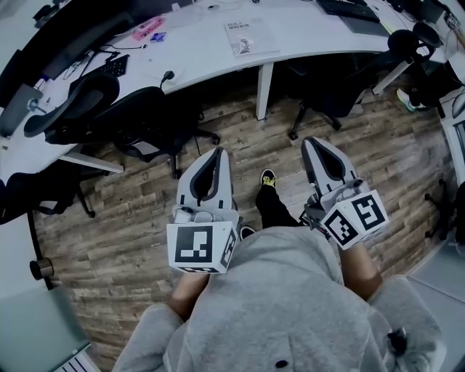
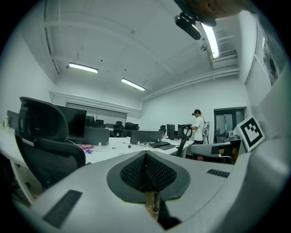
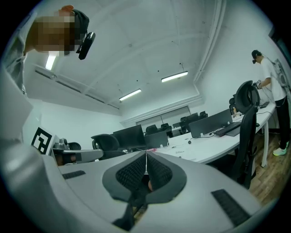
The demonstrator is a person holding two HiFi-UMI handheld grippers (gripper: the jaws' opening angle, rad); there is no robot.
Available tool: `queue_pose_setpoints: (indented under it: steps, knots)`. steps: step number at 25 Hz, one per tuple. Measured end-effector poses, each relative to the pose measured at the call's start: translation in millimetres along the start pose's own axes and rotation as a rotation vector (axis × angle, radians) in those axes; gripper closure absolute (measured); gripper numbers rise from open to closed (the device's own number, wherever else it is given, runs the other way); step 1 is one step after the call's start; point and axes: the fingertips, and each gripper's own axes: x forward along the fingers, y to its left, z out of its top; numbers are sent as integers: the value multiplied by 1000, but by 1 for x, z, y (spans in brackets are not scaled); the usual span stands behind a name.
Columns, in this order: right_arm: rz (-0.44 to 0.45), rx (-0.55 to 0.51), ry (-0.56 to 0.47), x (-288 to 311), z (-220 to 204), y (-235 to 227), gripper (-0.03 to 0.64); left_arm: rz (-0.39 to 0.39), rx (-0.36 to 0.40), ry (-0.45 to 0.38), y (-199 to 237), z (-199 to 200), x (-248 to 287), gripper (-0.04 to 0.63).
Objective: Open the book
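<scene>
A thin pale book (image 1: 251,36) lies closed and flat on the white curved desk (image 1: 211,54) at the top of the head view. My left gripper (image 1: 218,151) and my right gripper (image 1: 314,139) hang side by side over the wooden floor, well short of the desk, both pointing toward it. In the left gripper view my left gripper (image 2: 145,154) has its pads pressed together with nothing between them. The right gripper (image 3: 146,152) is shut and empty in the same way in its own view.
Black office chairs (image 1: 109,116) stand between me and the desk at the left, and another chair (image 1: 327,94) at the right. A white desk leg (image 1: 265,91) stands straight ahead. A keyboard (image 1: 349,9) and a pink item (image 1: 147,27) lie on the desk. A person (image 2: 198,127) stands far off.
</scene>
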Motion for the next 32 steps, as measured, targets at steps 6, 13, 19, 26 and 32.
queue_pose_setpoints:
  steps: [6,13,19,26,32]
  knots:
    - [-18,18,20,25,-2,-27,591,-16,-19,20,11,-5,39,588]
    - [-34,26,62,65,-3,-63,591,-13,-19,59,29,-4,93,588]
    - [-20,38,70,99,7,-93,591,10,-18,73,45,3,135,588]
    - [-1,38,52,127,28,-124,591,25,-5,74,46,19,173,588]
    - [10,39,20,141,46,-151,591,47,18,74,42,30,203,588]
